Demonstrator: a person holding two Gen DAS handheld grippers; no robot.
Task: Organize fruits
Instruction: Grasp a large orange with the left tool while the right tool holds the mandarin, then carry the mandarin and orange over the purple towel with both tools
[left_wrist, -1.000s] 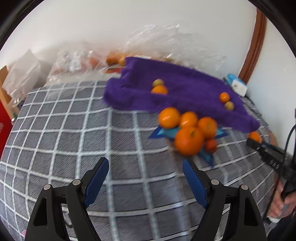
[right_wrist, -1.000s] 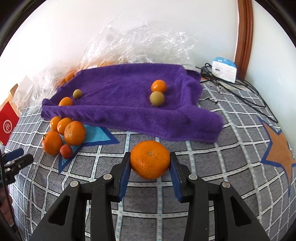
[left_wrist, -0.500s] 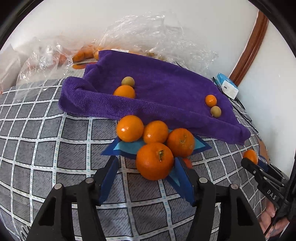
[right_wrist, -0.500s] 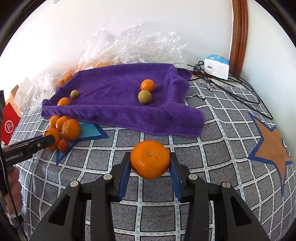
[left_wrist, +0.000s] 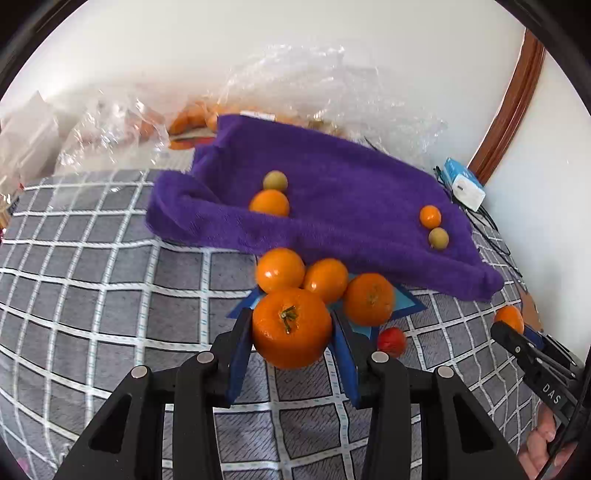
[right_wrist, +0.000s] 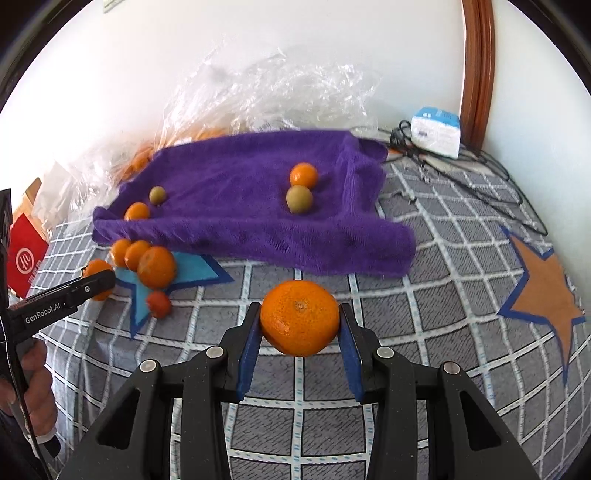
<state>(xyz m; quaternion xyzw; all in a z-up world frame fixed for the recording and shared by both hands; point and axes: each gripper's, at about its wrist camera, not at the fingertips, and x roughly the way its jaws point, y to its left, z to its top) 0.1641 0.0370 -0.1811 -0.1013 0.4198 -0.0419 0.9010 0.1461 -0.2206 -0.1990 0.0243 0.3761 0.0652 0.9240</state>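
1. Left gripper (left_wrist: 291, 332): we find its jaws have just been closing, and the blue pads now press both sides of a stemmed orange (left_wrist: 291, 326), stem facing the camera.

2. Just beyond that grip: three oranges (left_wrist: 327, 278) bunched together, touching one another, over a blue star (left_wrist: 406, 302) on the checked cloth (left_wrist: 110, 295). A small red fruit (left_wrist: 391, 341) lies to the right of the fingers.

3. Right gripper (right_wrist: 300, 325): clamped on a second orange (right_wrist: 300, 317), pads tight on its flanks (held above the cloth, as far as we can tell).

4. Ahead of both tools: a purple towel (right_wrist: 240, 229), rumpled at its near edge. On it, ahead of the right gripper, a green fruit (right_wrist: 299, 199) touching a small orange (right_wrist: 303, 175) behind it; toward the left, another pair (right_wrist: 137, 211) of the same kinds.

5. Farthest, against the wall: crumpled clear plastic (right_wrist: 266, 88) with more orange fruit under it; a white-and-blue box (right_wrist: 436, 131) with cables, far right.
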